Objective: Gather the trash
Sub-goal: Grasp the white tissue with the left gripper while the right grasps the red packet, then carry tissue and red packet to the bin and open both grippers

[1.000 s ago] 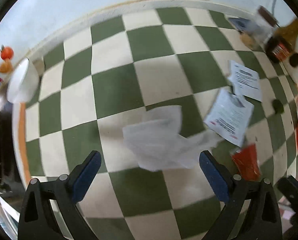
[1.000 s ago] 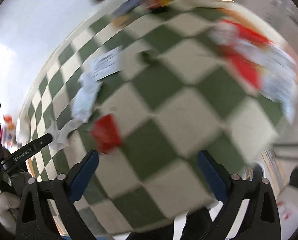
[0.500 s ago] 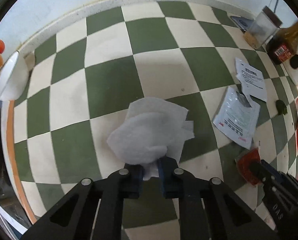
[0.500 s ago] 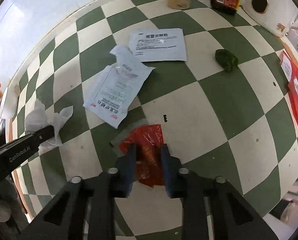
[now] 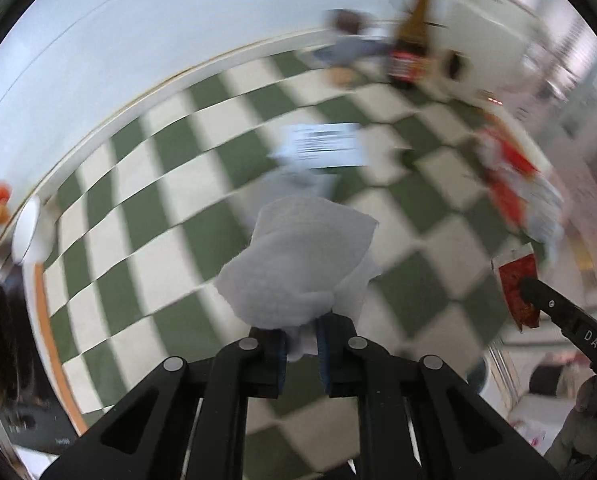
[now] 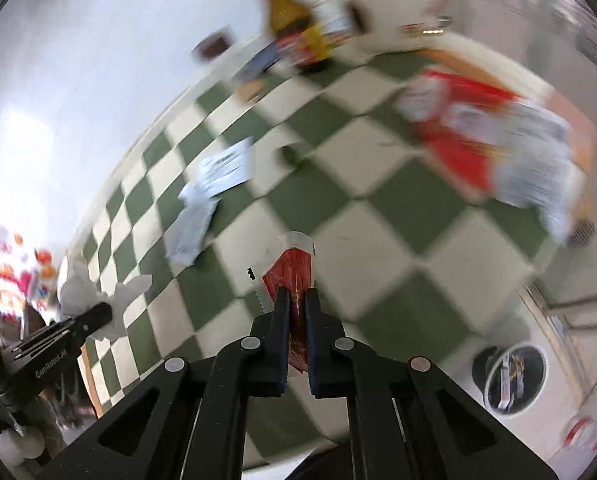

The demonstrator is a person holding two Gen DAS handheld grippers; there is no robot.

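Left wrist view first: the left gripper point(image 5: 301, 334) is clamped tight on a crumpled white tissue point(image 5: 298, 264), which is held up off the green-and-white checkered table point(image 5: 170, 208). Over in the right wrist view, the right gripper point(image 6: 297, 310) is pinched shut on a red sauce packet point(image 6: 292, 270), also lifted clear of the surface. Each gripper is seen from the other's camera too, tilted in from the side with its catch.

Still lying on the table near the middle are two printed paper sachets point(image 6: 208, 188), one overlapping the other. A red-and-white snack bag point(image 6: 482, 136) is seen toward the right edge, badly blurred. At the far edge, by the white wall, a brown bottle point(image 5: 412, 40) is stood upright. A white bowl point(image 5: 26, 230) is parked at the left edge.
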